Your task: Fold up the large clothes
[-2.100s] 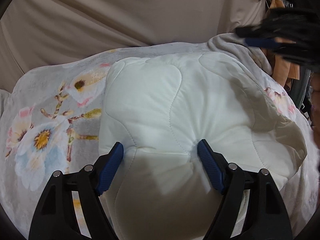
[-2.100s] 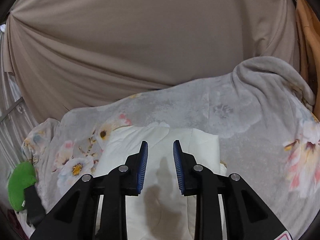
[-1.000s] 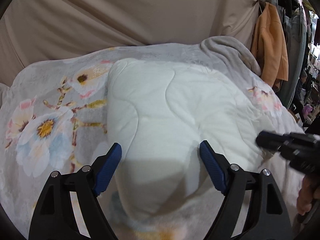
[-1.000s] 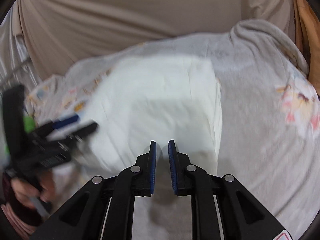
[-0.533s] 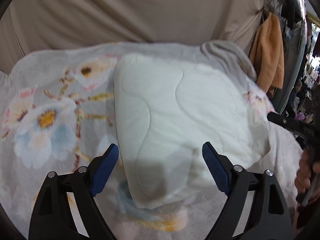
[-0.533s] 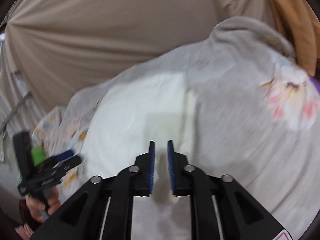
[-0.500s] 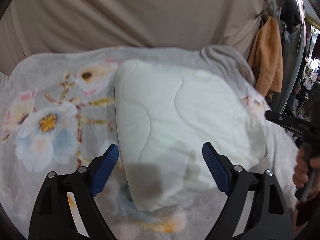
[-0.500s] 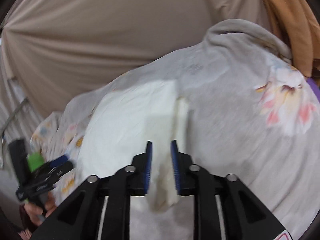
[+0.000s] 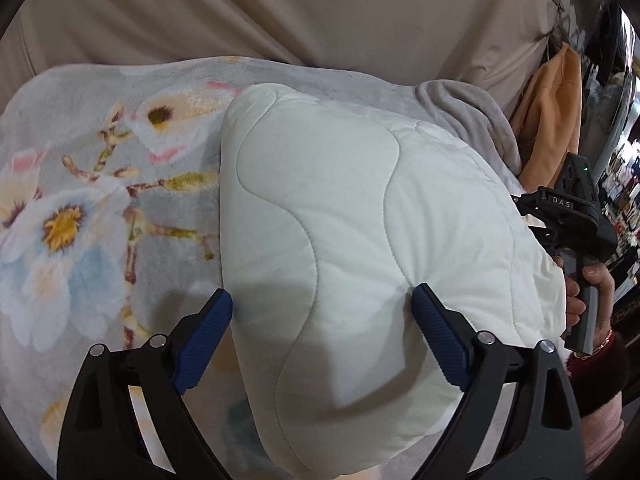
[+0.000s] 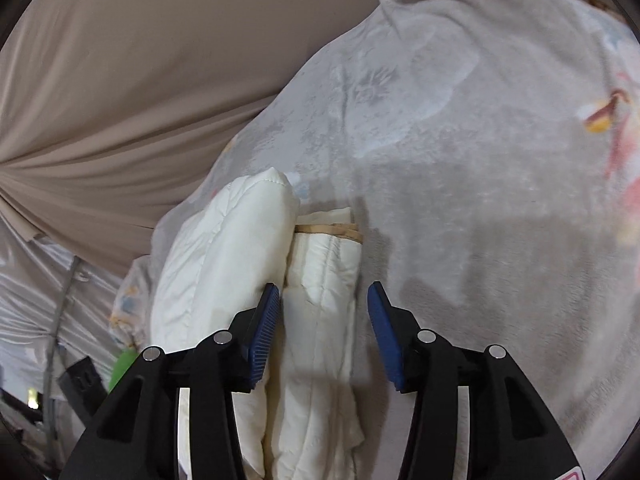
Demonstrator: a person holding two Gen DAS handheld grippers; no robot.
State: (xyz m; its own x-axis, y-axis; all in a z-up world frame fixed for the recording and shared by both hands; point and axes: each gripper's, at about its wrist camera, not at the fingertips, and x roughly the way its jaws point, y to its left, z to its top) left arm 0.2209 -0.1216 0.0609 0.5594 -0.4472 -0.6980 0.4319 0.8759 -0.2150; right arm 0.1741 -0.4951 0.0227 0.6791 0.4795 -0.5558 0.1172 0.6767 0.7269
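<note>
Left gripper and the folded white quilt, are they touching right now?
Touching. In the left wrist view, one blue pad of the left gripper dents the white quilt; the jaws straddle its near end.

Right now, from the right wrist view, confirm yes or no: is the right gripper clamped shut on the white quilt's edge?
No. The right gripper straddles the white quilt edge with a visible gap beside one pad.

A taut beige fabric backdrop (image 9: 280, 12) with radiating creases closes the far side behind a grey plush floral blanket (image 9: 80, 208) covering the work surface, an orange garment (image 9: 548, 120) hangs at right, and crinkled translucent plastic sheeting (image 10: 28, 300) fills the left edge.
</note>
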